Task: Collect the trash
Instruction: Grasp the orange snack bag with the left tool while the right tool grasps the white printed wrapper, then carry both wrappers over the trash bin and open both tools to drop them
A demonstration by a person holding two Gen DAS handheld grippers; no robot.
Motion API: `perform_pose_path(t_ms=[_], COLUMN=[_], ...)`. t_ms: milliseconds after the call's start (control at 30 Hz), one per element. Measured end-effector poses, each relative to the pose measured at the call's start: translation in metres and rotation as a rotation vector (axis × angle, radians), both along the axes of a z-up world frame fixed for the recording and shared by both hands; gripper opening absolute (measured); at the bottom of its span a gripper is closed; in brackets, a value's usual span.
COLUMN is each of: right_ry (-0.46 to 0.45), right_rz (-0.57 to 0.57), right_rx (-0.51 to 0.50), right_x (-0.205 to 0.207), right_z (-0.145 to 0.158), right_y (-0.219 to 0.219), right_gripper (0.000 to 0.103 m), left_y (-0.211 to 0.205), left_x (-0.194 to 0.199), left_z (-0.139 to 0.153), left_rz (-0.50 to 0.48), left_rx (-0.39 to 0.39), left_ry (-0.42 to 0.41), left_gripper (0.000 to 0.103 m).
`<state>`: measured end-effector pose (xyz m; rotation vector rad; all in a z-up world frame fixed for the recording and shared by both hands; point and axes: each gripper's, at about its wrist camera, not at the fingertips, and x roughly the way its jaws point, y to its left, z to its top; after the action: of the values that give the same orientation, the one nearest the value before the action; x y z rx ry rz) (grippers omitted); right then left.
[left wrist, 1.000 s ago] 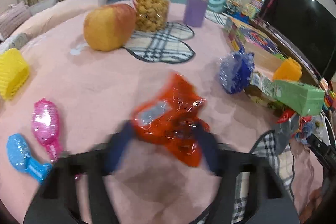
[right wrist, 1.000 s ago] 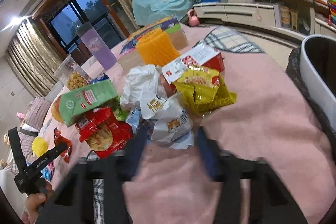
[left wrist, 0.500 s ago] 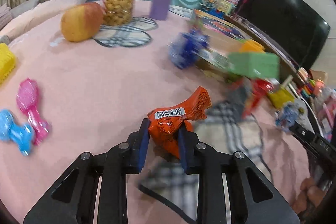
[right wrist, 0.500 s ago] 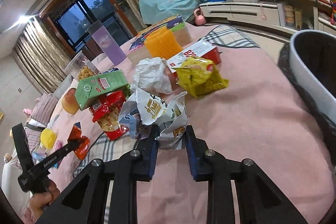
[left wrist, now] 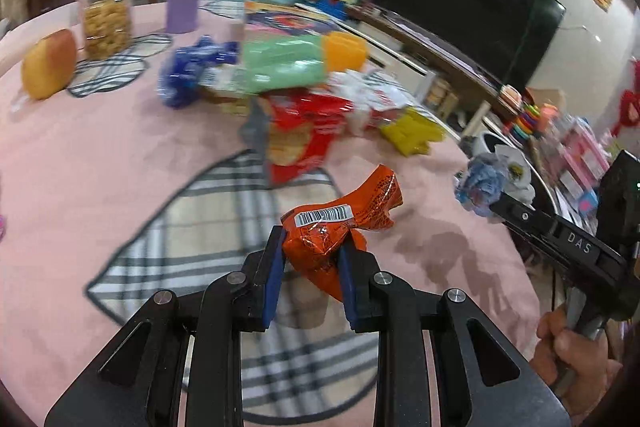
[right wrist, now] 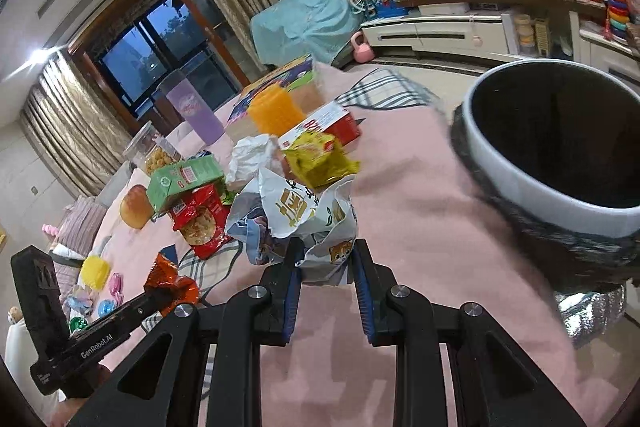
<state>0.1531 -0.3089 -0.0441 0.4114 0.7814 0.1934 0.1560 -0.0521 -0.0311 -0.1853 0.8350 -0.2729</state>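
Both grippers were black with silver screws and blue pads — the right gripper marked "DAS", the left gripper "GenRobot.AI". A bare hand, possibly sleeveless, showed.

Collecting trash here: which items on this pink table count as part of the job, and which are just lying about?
Job:
- crumpled orange foil wrapper, clamped in left tongs
- crumpled white printed bag, clamped in right tongs
- white-rimmed black bin
- red snack packet, yellow packet, white crumpled paper

Lying about:
- purple tumbler
- clear snack jar
- orange-yellow round fruit
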Motion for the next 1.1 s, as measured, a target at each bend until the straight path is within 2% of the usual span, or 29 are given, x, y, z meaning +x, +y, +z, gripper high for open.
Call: perform_pose_path(t_ms=[567, 1100], right_ry=[-0.020, -0.032], right_rz=[-0.126, -0.227], right_rx=[0.004, -0.004], right_x=[-0.019, -0.031], right_z=[0.011, 0.019], right_y=[-0.060, -0.109], right_gripper=[0.025, 0.025], left_y=[-0.079, -0.140], left_x=[0.011, 0.016], left_z=[0.012, 0.016], left_rz=[-0.148, -0.245], left_rx=[0.011, 0.042], left_ry=[-0.022, -0.037], left_gripper=[0.023, 0.023])
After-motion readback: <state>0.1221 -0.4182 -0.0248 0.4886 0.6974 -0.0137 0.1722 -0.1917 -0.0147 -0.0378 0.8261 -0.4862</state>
